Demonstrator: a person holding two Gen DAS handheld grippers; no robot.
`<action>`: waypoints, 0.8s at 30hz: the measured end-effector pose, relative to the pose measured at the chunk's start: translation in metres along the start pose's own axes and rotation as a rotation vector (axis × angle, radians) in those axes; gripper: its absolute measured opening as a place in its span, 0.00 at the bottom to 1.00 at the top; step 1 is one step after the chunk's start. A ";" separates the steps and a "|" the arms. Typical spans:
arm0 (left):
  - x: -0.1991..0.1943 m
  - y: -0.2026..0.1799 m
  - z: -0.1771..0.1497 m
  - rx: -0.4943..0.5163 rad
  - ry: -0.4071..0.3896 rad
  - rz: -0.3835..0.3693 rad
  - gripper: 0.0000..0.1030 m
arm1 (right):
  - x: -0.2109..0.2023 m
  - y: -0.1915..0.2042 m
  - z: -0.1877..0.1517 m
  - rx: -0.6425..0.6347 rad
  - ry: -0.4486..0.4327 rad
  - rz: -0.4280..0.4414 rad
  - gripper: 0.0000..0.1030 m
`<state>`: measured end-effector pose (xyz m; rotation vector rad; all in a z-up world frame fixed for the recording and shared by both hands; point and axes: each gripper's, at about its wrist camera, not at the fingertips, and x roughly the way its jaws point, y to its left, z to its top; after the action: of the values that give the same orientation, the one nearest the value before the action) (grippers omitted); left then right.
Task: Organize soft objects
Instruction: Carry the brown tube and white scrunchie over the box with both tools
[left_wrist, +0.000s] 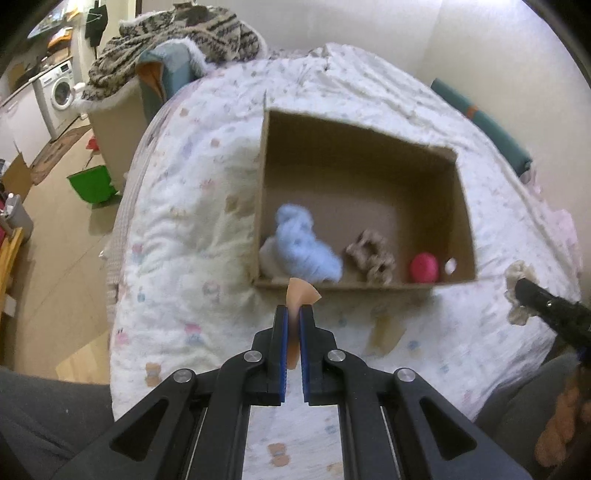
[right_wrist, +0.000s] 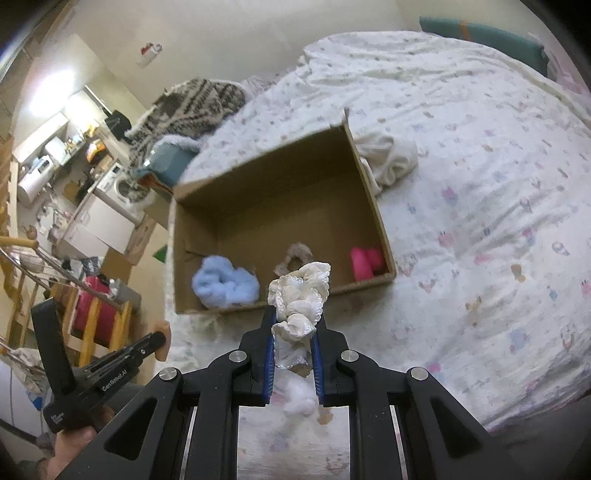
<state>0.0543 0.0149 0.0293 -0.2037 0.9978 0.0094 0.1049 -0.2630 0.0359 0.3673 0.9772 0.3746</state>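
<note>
Left cam: my left tongs are clamped on a thin peach-coloured scrap, with the cardboard box just ahead, near rim right past the tips. Right cam: right tongs pinch a cream frilly scrunchie, box straight ahead too, so I'd say both are about equally close for a drop.

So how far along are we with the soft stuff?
Done: a blue fluffy piece, a patterned scrunchie and a pink item lie in the box. In hand: left gripper holds a peach piece; right gripper holds a white scrunchie. Left: dropping both in; a white cloth lies beside the box.
</note>
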 end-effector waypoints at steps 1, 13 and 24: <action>-0.002 -0.001 0.004 0.000 -0.008 -0.005 0.06 | -0.002 0.001 0.004 -0.001 -0.014 0.010 0.18; 0.005 -0.017 0.070 0.027 -0.063 -0.031 0.06 | 0.019 0.006 0.054 -0.024 -0.044 0.008 0.18; 0.056 -0.024 0.089 0.037 -0.049 -0.105 0.06 | 0.067 -0.016 0.069 0.031 0.000 0.031 0.18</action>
<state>0.1617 0.0021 0.0329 -0.2211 0.9370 -0.0995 0.1998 -0.2546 0.0145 0.4111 0.9788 0.3882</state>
